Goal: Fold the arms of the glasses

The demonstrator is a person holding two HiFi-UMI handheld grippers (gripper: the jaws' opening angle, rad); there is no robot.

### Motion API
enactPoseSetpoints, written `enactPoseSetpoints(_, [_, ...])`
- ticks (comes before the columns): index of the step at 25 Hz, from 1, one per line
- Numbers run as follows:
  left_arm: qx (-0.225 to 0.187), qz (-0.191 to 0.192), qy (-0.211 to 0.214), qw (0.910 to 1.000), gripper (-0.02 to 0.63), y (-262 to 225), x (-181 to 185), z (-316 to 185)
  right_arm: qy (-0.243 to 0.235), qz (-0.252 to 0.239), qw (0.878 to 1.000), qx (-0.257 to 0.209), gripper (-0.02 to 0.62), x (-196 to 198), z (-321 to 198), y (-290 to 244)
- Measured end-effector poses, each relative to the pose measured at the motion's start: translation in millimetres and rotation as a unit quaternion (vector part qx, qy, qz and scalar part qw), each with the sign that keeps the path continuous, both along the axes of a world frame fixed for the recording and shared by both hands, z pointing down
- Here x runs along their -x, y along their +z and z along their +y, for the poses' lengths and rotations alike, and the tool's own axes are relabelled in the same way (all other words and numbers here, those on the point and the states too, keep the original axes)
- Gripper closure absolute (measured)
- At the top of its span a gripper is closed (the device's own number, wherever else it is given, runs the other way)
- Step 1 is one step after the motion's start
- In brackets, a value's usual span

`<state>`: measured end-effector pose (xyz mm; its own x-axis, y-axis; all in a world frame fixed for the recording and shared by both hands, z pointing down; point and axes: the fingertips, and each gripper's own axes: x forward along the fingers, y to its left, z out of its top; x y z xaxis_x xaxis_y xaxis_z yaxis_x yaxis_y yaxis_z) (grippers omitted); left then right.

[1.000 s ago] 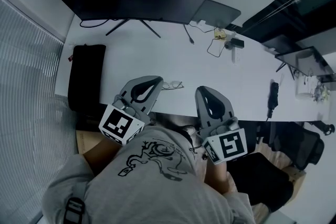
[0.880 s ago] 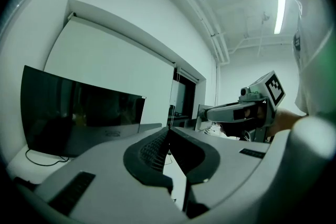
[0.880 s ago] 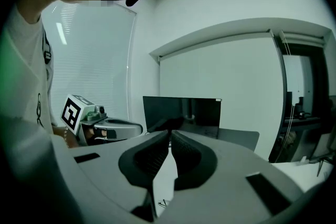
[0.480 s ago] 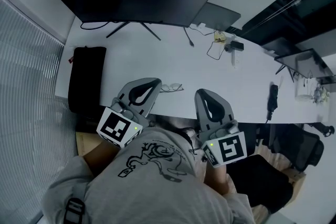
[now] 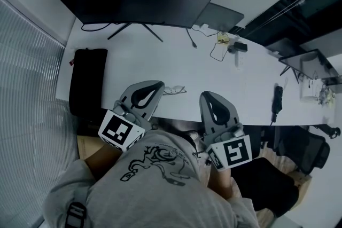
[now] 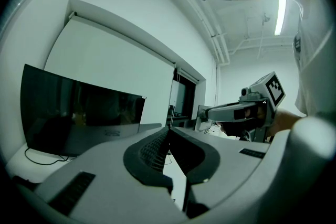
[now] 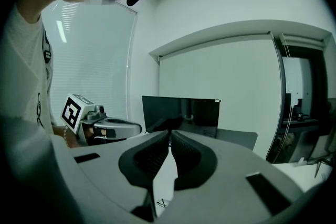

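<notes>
Glasses (image 5: 175, 89) unmoved, near front edge of table (image 5: 160, 56)

Your shirt (image 5: 160, 189) is light grey with a black print; left gripper (image 5: 159, 84) and right gripper (image 5: 205, 95) are grey, with a black-and-white marker cube (image 5: 122, 131) at each one's rear.

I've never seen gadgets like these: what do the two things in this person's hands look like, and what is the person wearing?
Each is a rounded, pale grey plastic shell: the left gripper and the right gripper. Dark ribbed pads line the jaws, and each carries a white cube with black square markers. The person wears a light grey shirt with a black drawing.
</notes>
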<state>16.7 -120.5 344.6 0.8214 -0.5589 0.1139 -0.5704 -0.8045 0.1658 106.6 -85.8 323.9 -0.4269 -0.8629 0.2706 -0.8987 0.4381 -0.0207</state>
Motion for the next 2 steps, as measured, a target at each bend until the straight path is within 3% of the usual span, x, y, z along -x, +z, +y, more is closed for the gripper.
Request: enactPoseSetpoints(2, [-0.002, 0.0, 0.001, 1.0, 0.584, 0.4, -0.4, 0.3, 0.002, -0.001, 1.0, 0.0, 0.574, -1.2, 0.3, 0.7])
